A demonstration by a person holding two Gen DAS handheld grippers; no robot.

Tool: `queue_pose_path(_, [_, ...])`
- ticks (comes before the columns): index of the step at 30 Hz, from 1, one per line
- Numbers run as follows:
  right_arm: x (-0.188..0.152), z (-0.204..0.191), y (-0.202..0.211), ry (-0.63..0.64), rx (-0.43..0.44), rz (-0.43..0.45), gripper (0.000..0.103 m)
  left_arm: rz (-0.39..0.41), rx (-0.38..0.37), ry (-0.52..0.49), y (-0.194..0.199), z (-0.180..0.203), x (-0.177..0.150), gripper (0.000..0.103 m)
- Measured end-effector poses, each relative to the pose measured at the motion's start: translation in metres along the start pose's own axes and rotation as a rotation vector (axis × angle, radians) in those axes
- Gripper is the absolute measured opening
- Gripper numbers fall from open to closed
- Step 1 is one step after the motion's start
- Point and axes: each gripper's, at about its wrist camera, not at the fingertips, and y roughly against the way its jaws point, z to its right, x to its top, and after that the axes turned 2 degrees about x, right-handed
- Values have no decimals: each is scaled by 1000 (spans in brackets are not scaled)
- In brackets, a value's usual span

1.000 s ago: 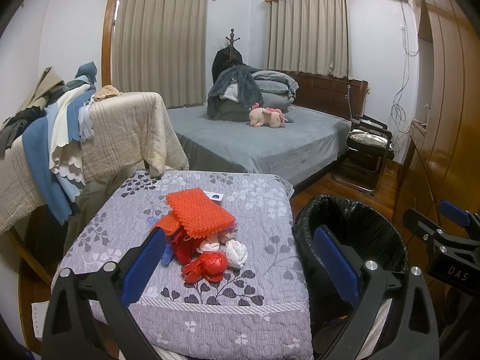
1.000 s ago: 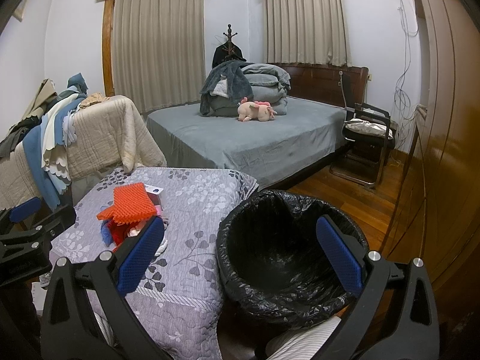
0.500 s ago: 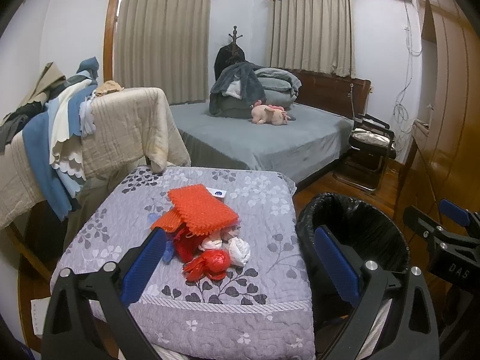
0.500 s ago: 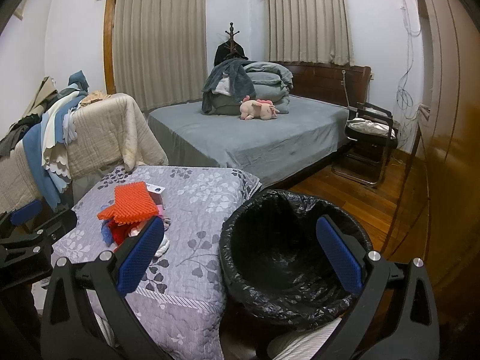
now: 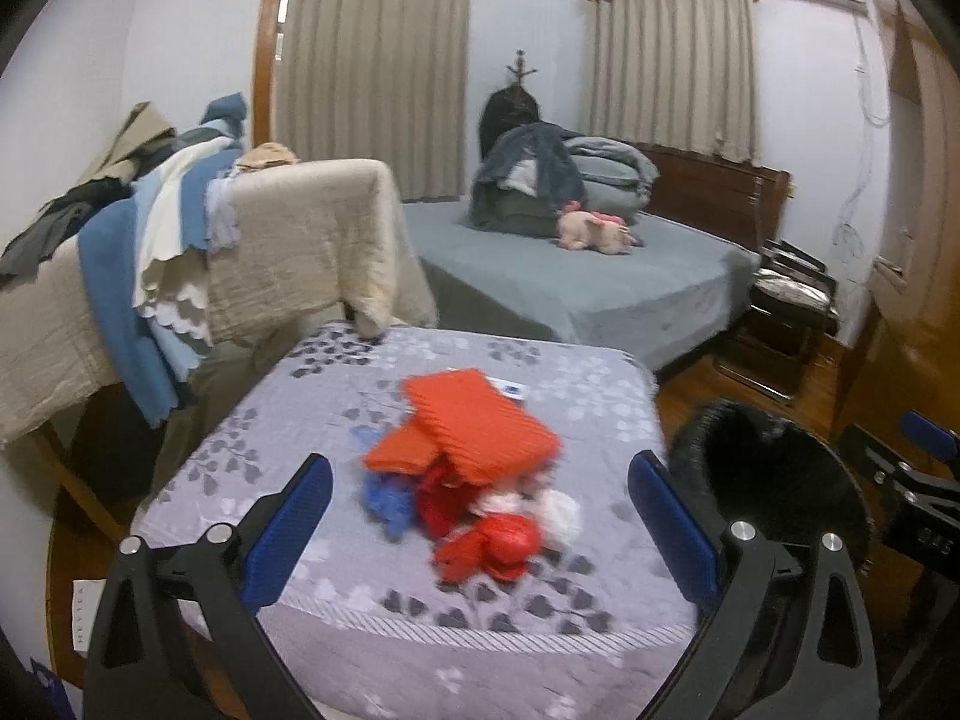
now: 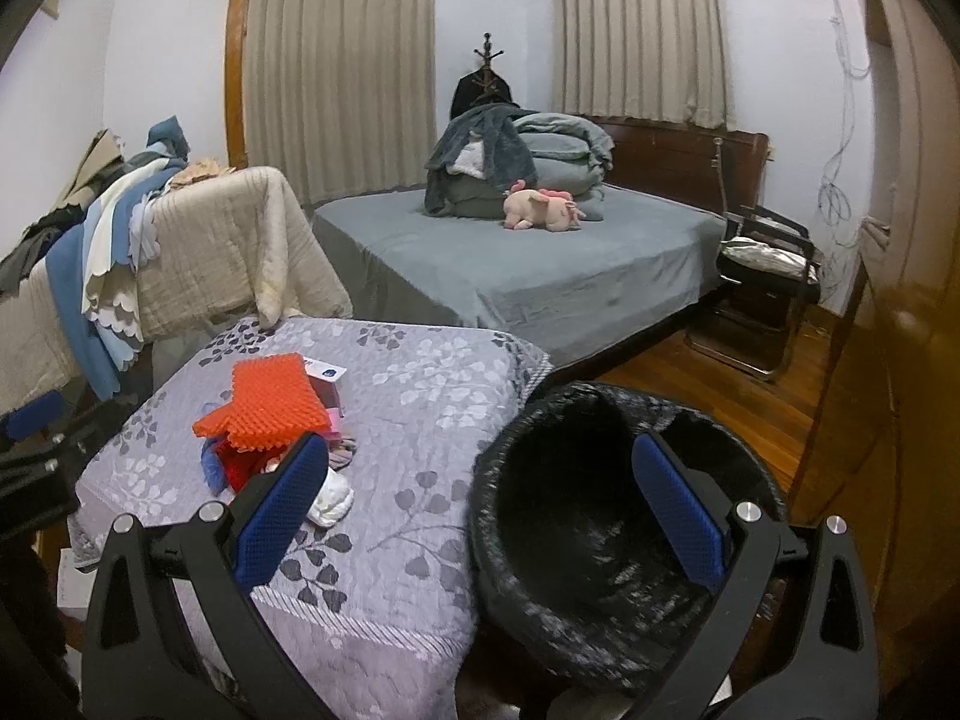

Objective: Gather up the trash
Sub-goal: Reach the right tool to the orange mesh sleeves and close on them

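I count two grippers, both with jaws spread wide and nothing between the blue pads: my left gripper point(image 5: 480, 516) faces the pile of trash, my right gripper point(image 6: 480, 510) hangs over the rim of the single black-lined trash bin point(image 6: 606, 516). The trash sits in one heap near the middle of the quilt-covered table point(image 6: 420, 420). In it I make out one large orange textured sheet point(image 5: 480, 420) on top with a smaller orange piece point(image 5: 399, 450) tucked under its left edge, one crumpled red wrapper point(image 5: 492, 546) at the near side, one blue scrap point(image 5: 387, 498) to the left, and one white wad point(image 6: 330, 504) to the right; the left view is blurred, so smaller bits I cannot count. The large sheet's long axis runs from the far left toward the near right in the left view, and it lies tilted on the heap rather than flat. A small white card point(image 6: 324, 369) pokes out just behind it. The bin stands just beside the table's right edge. Beyond are one bed point(image 6: 540, 276) with one pink plush toy point(image 6: 543, 210), a rack draped with blankets point(image 6: 198, 258) on the left touching the table's far corner, and one black chair point(image 6: 762, 276) by the wall.
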Motion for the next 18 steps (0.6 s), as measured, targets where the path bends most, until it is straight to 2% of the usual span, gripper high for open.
queue_pose_path(7, [11,-29,-52,49,52,-7,98,12,97,15,-40,-38,2,97])
queue_pose_path(15, [20,-74,-124,93,145,-59,98,-6,108,19,-95,-68,1,97])
queue_pose_path(18, [19,-90,-149,111,175,-89,98,-40,115,18,-117,-74,-2,97])
